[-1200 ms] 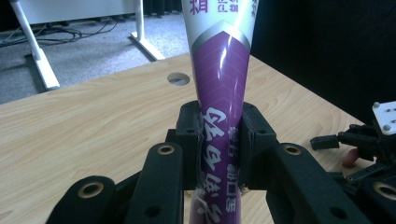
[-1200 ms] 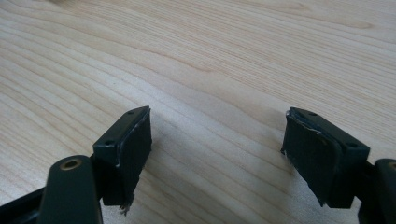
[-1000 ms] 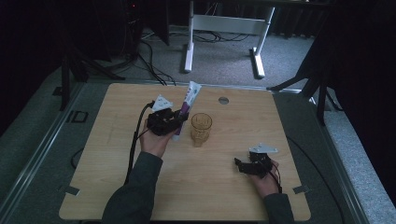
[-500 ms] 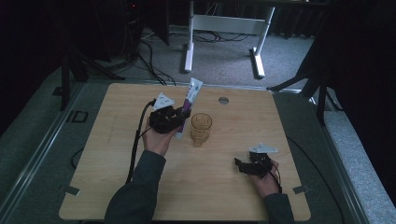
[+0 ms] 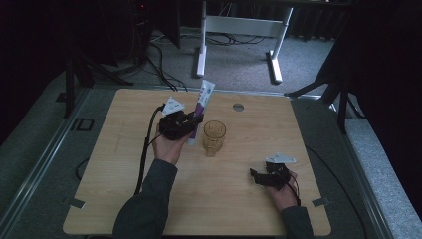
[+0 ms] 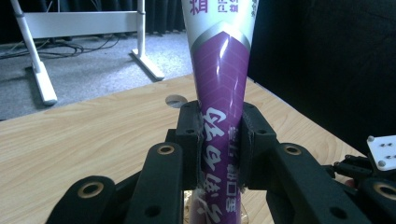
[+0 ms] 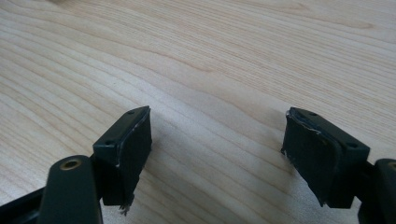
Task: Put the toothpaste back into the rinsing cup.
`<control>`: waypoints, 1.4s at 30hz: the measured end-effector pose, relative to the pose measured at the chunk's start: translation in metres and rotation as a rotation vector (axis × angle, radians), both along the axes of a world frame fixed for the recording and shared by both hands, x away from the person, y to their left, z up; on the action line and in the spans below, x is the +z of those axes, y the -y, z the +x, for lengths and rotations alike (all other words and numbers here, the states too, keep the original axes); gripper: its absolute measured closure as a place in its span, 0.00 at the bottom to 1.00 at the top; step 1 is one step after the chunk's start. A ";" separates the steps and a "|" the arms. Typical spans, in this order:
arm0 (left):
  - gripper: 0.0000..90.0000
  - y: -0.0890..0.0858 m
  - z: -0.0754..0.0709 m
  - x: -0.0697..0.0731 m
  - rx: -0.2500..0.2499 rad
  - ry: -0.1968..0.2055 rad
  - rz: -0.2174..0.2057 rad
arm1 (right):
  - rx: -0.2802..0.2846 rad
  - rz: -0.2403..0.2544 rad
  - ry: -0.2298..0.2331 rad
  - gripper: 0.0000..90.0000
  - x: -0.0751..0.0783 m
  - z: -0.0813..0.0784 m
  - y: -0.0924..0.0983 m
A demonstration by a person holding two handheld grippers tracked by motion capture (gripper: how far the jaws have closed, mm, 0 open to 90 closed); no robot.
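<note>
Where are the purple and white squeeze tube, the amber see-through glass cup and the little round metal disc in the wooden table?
purple and white squeeze tube (image 6: 219, 79), left gripper view, purple middle.
amber see-through glass cup (image 5: 214, 138), high view, its side.
little round metal disc (image 5: 238, 106), high view, its centre.

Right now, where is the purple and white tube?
In the high view the tube stands nearly upright left of centre, clamped in the left gripper, just left of the amber glass on the table.

left gripper (image 5: 191, 121): fingers clamped, raised; right gripper (image 5: 255, 175): fingers spread, low
</note>
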State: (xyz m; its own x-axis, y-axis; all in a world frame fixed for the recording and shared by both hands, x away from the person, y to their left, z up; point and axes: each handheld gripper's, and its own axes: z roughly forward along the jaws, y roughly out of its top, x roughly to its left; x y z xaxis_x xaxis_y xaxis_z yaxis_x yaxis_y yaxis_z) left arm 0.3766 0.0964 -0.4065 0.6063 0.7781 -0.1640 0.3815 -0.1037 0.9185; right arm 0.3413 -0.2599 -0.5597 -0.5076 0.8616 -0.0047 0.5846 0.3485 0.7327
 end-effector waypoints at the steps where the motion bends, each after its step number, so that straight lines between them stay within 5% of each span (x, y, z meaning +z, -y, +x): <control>1: 0.81 0.000 0.000 0.000 0.001 -0.001 0.001 | 0.000 0.000 0.000 0.26 0.000 0.000 0.000; 42: 0.81 0.013 0.009 0.012 -0.003 0.030 -0.035 | 0.000 0.000 0.000 0.26 0.000 0.000 0.000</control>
